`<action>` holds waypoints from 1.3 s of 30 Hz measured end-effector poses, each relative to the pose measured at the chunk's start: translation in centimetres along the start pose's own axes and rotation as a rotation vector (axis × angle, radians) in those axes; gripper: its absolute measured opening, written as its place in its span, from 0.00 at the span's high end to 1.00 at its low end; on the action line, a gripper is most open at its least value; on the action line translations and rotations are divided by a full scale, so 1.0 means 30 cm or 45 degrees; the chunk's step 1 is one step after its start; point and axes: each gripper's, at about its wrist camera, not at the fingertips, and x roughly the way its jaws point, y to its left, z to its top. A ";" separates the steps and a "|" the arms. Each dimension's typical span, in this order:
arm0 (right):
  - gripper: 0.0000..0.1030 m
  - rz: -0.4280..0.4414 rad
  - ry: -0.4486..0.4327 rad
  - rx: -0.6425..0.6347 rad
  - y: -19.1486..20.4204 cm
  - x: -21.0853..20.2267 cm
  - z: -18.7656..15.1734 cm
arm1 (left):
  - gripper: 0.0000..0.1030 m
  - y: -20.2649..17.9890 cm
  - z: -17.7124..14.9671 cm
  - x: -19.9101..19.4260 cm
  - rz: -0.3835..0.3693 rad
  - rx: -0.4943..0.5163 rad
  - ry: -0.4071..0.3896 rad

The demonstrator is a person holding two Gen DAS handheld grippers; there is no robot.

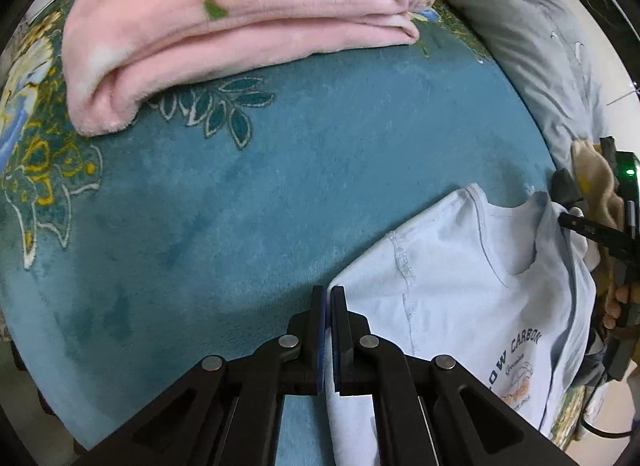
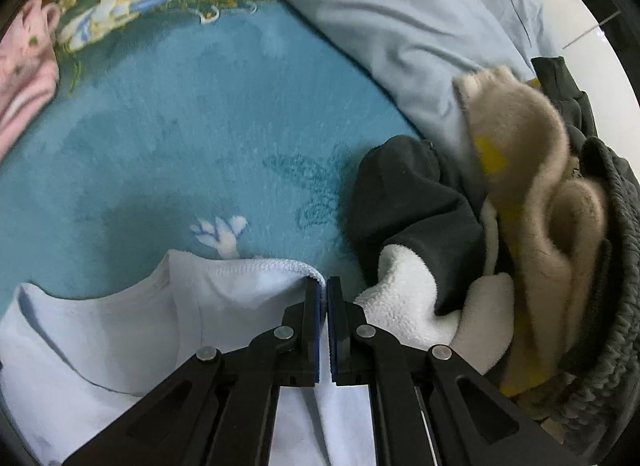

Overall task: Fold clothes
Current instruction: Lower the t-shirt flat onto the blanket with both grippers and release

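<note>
Both grippers, left (image 1: 330, 292) and right (image 2: 323, 284), pinch shirt (image 1: 460, 286) edge, lower frame. Step: laying shirt flat on blanket (image 1: 240, 205). Next: lower gently, release.

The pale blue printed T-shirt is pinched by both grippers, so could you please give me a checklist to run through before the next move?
1. Left gripper shut on the pale blue printed T-shirt at a sleeve edge: ok.
2. Right gripper shut on the shirt's stitched edge: ok.
3. Bare teal plush blanket ahead for laying the shirt flat: ok.
4. Folded pink floral blanket apart from the shirt: ok.
5. Pile of dark grey, white fleece and tan clothes close beside the right gripper: not ok.
6. Shirt body free of twists: cannot tell.
</note>
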 end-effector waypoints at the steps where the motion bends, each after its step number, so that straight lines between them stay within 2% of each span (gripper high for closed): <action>1: 0.92 -0.007 -0.005 -0.009 0.003 0.001 -0.004 | 0.95 -0.004 -0.006 -0.010 0.001 0.013 -0.003; 2: 0.86 -0.019 -0.019 -0.020 0.004 -0.006 -0.007 | 0.95 -0.008 -0.013 -0.023 -0.004 0.023 -0.010; 4: 0.58 -0.024 -0.078 -0.033 -0.004 -0.046 -0.020 | 0.92 -0.017 -0.032 -0.057 -0.011 0.025 -0.030; 6: 0.47 -0.007 -0.145 -0.051 -0.019 -0.103 -0.037 | 0.84 -0.020 -0.056 -0.092 0.000 -0.012 -0.040; 9: 0.47 -0.011 -0.239 -0.066 -0.049 -0.201 -0.071 | 0.73 -0.021 -0.097 -0.149 -0.028 -0.085 -0.081; 12: 0.44 0.029 -0.336 -0.043 -0.114 -0.316 -0.165 | 0.72 -0.025 -0.146 -0.207 -0.057 -0.113 -0.125; 14: 0.44 0.060 -0.361 -0.026 -0.142 -0.363 -0.227 | 0.71 -0.046 -0.192 -0.237 -0.099 -0.127 -0.149; 17: 0.44 0.140 -0.372 0.014 -0.203 -0.391 -0.404 | 0.67 -0.127 -0.276 -0.238 -0.185 -0.080 -0.145; 20: 0.44 0.168 -0.257 0.107 -0.300 -0.332 -0.646 | 0.67 -0.209 -0.362 -0.213 -0.198 0.025 -0.124; 22: 0.44 0.115 -0.155 0.191 -0.368 -0.274 -0.791 | 0.67 -0.245 -0.427 -0.199 -0.214 0.045 -0.090; 24: 0.44 0.094 -0.057 0.254 -0.430 -0.219 -0.934 | 0.67 -0.266 -0.449 -0.204 -0.262 0.062 -0.078; 27: 0.44 0.120 0.016 0.312 -0.477 -0.174 -1.085 | 0.67 -0.280 -0.445 -0.214 -0.218 0.090 -0.092; 30: 0.46 0.160 0.015 0.314 -0.468 -0.150 -1.133 | 0.67 -0.247 -0.439 -0.215 -0.205 0.046 -0.089; 32: 0.52 0.195 0.003 0.321 -0.455 -0.135 -1.136 | 0.67 -0.219 -0.446 -0.231 -0.217 -0.001 -0.124; 34: 0.64 0.184 0.000 0.308 -0.429 -0.113 -1.118 | 0.67 -0.203 -0.455 -0.254 -0.218 -0.029 -0.165; 37: 0.70 0.177 0.018 0.277 -0.392 -0.083 -1.098 | 0.67 -0.185 -0.464 -0.272 -0.208 -0.057 -0.198; 39: 0.71 0.166 0.016 0.268 -0.377 -0.087 -1.087 | 0.67 -0.183 -0.461 -0.272 -0.199 -0.064 -0.202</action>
